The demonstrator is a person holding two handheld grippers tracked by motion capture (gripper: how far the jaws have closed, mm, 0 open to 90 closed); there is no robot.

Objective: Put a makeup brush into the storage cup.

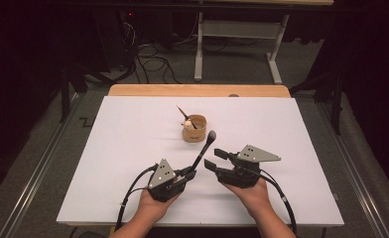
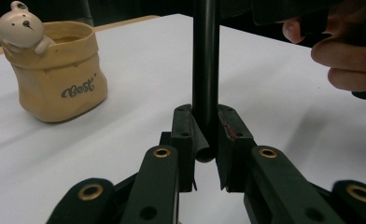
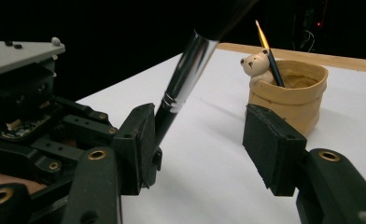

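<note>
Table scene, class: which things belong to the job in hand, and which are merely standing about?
In the job:
- makeup brush, clamped in left gripper
- right gripper, fingers apart
- bear pot holding a pencil

Standing about:
- floor cables
- white table frame

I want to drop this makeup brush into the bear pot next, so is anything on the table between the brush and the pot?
Nothing visible. The left hand-held gripper holds the makeup brush by its handle, and only bare white table lies between it and the bear pot. A pencil already leans inside the pot, with room beside it.
</note>
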